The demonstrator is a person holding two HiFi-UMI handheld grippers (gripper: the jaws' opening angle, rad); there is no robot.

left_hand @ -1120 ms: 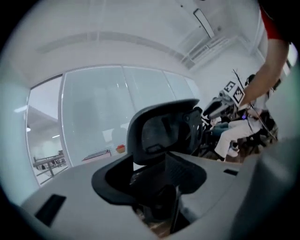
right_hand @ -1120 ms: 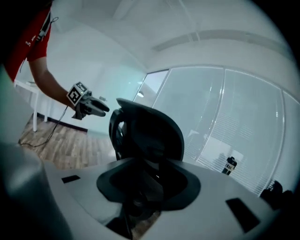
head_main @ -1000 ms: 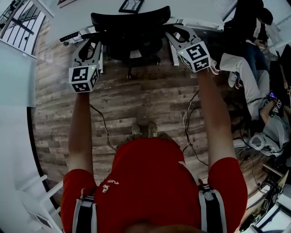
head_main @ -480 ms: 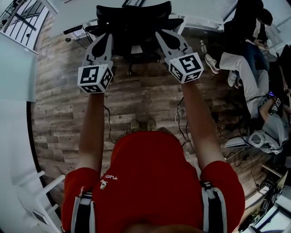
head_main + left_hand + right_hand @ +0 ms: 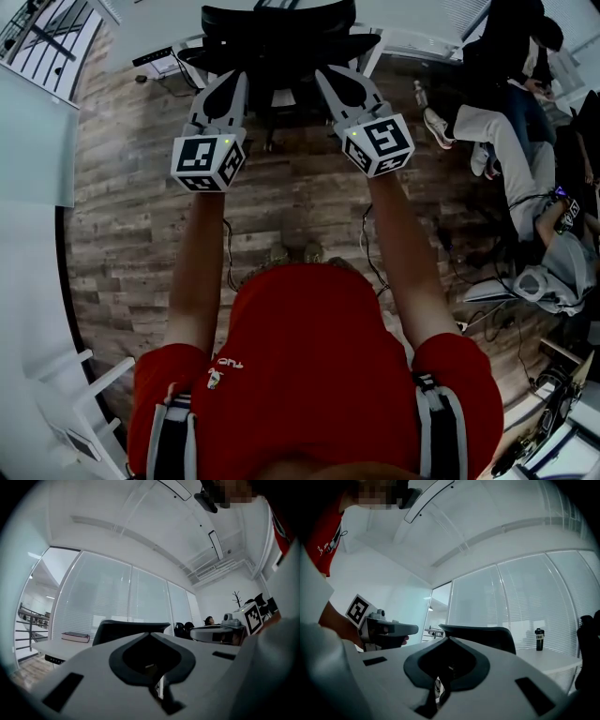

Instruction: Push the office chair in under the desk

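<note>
Both tongs pinched fully shut and empty, left tongs (image 5: 232, 82) and right tongs (image 5: 330, 77) levelled at the backrest of the office chair (image 5: 277, 28), top centre against the white surface (image 5: 150, 23). Best to press evenly on both sides, so it rolls straight under

The office chair (image 5: 277, 37) stands at the far middle of the floor (image 5: 131, 216), its back turned to the near side, at the near edge of the surface (image 5: 51, 648), which runs behind it and out to either side. The left tongs (image 5: 234, 80) and right tongs (image 5: 326, 75) lie side by side just near of the chair's back, one toward each end of it. On the surface, a book (image 5: 75, 637) lies left of the chair and a bottle (image 5: 539, 639) stands right of it. A seated person (image 5: 502, 141) is at the far right. Cables (image 5: 223, 253) trail on the floor nearer in.
</note>
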